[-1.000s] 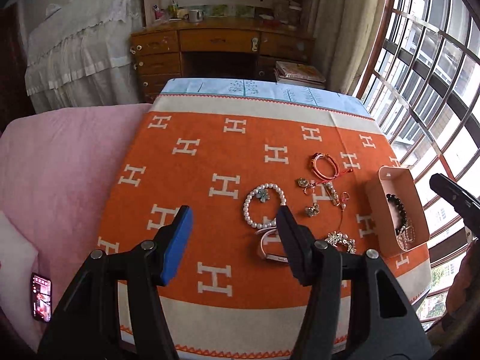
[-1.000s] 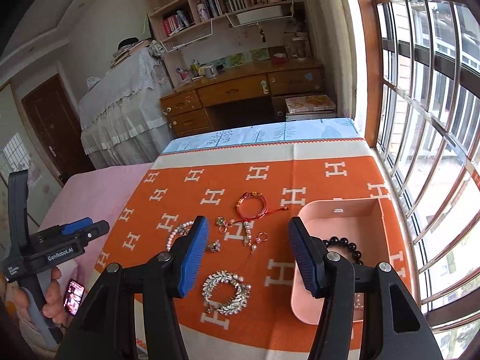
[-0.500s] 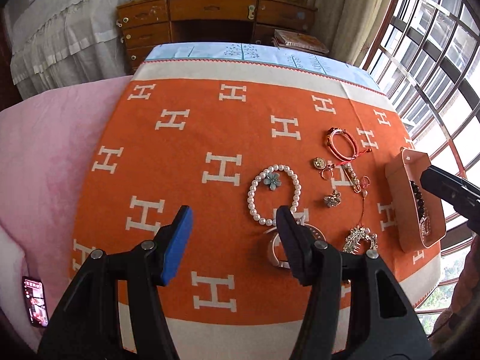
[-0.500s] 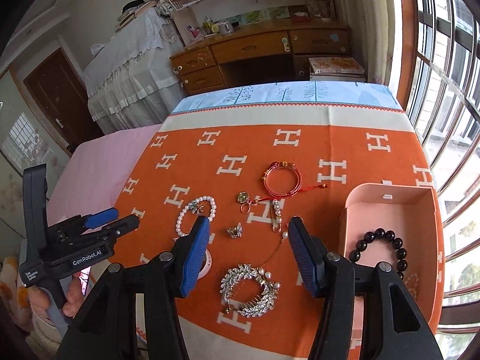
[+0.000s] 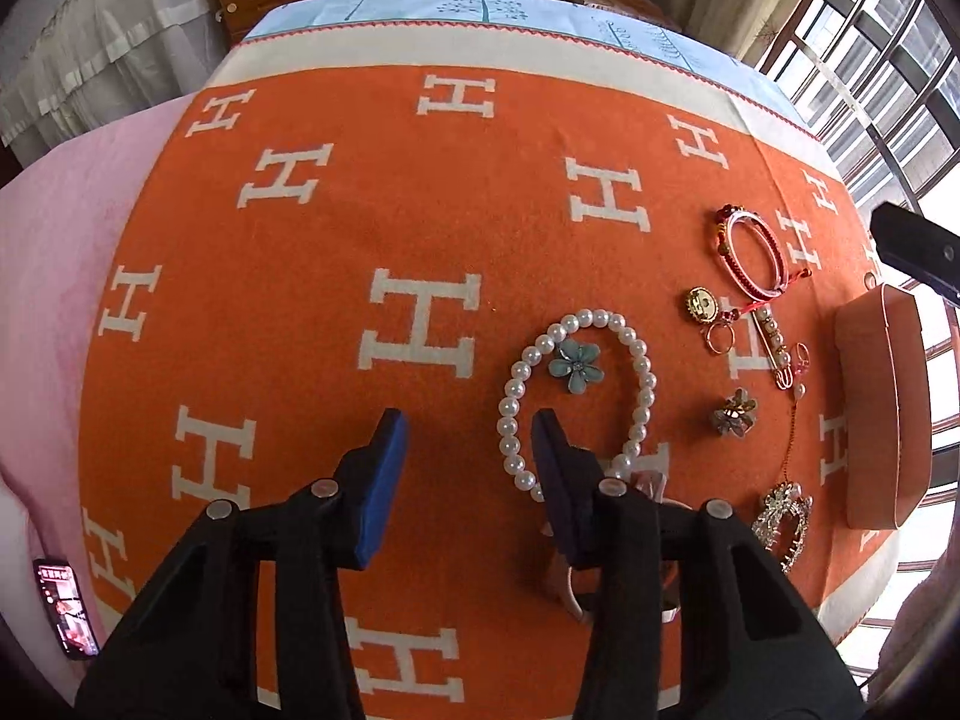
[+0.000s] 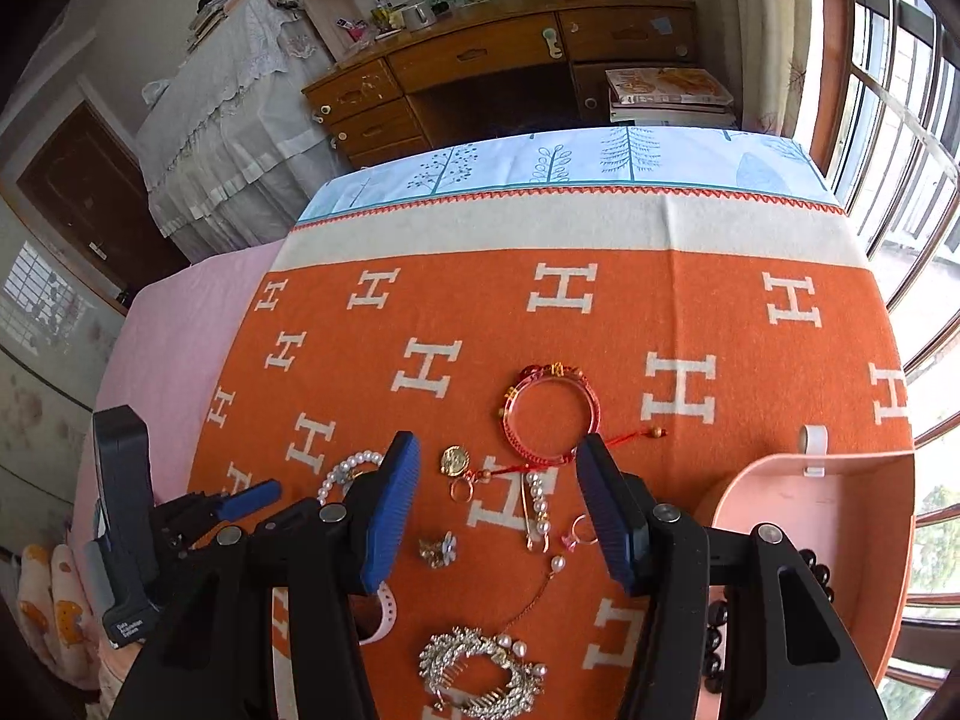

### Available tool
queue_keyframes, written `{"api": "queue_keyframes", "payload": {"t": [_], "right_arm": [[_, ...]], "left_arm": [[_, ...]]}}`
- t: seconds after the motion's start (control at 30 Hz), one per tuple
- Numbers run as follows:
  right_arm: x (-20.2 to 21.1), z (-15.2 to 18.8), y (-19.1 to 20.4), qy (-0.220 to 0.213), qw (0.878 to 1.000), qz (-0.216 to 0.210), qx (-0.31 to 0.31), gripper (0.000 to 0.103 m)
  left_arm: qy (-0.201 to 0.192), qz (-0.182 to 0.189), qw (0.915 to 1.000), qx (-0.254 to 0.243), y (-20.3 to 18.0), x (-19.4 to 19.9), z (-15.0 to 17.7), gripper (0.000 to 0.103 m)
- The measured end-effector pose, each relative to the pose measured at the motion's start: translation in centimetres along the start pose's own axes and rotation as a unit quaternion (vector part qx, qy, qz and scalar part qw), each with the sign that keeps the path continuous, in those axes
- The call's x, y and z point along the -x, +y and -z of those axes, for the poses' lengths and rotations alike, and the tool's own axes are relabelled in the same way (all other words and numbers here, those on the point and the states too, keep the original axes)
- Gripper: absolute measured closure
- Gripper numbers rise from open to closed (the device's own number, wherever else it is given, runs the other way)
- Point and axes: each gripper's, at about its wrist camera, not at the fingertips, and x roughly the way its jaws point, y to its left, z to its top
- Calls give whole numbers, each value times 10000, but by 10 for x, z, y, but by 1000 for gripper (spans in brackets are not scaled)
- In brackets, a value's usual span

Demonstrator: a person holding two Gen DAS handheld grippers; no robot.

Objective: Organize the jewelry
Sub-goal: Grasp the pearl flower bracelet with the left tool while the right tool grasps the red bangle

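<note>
Right wrist view: only the black bead bracelet (image 6: 816, 564) lies in the pink box (image 6: 864, 468) at the blanket's (image 6: 690, 300) right edge; the pearl bracelet (image 5: 576, 384) and others remain out; left gripper (image 5: 468, 456) and right gripper (image 6: 498, 498) gape wide, empty.

white "H" letters across orange blanket (image 5: 336, 300)

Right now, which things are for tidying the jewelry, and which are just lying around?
For the job: pearl bracelet, red bangle, silver hair comb, gold coin charm, flower brooch, pink box, black bead bracelet inside it.

Just lying about: phone, stacked books, wooden desk.
</note>
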Motion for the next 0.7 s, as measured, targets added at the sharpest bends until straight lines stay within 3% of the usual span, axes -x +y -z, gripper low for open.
{"api": "queue_keyframes", "payload": {"t": [0.2,0.4,0.5,0.57,0.63,0.7], "right_arm": [[-43,-28,-17,308,9992,222,-91,55],[-86,-32,-33,747,9963,401,-115,62],[-102,-30,-37,892,9946,521,-77,68],[-108,-29,-36,885,9941,633,51,75],[-109,-28,-33,836,9929,808,241,80],[-110,-27,-29,785,9918,938,364,95]], "left_arm": [[109,-123,9998,-75,-5,-10,-4,64],[153,-275,9993,-213,-12,-12,-7,64],[151,-245,9990,-355,-18,-12,-8,80],[142,-243,9986,-457,-24,-12,-8,98],[98,-303,9984,-471,-29,-11,-8,98],[60,-237,9990,-384,-28,-11,-8,98]]}}
